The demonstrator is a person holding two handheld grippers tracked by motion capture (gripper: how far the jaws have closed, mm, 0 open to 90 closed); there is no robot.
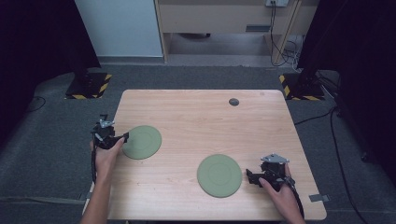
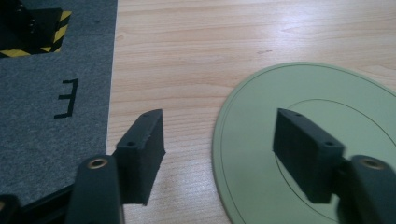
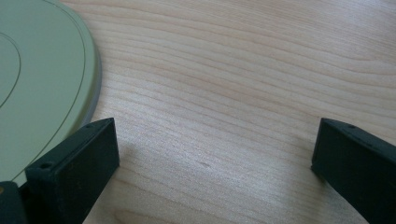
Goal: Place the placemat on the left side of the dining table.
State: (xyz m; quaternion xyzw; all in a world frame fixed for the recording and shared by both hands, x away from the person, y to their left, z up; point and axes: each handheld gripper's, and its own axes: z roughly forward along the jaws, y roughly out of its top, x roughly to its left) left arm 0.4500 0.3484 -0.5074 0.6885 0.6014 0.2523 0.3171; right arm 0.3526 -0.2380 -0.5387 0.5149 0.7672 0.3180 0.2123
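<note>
Left gripper view: plate (image 2: 289, 140) edge betw. open left gripper (image 2: 219, 140) jaws.

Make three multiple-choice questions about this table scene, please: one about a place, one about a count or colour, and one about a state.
1. Where does the left plate lie?
A. near the table's left edge, by the left gripper
B. at the far right corner
C. on the floor

2. How many green plates are on the table?
A. one
B. two
C. four

3. How do the left gripper's jaws stand?
A. shut tight on a cup
B. apart, astride the plate's rim without pressing it
C. shut on a cable

Answers:
1 A, the high view shows it just beside the left gripper.
2 B, the left plate and the right plate are the two there.
3 B, the left gripper view shows one jaw over the wood and one over the plate, with a clear gap.
</note>
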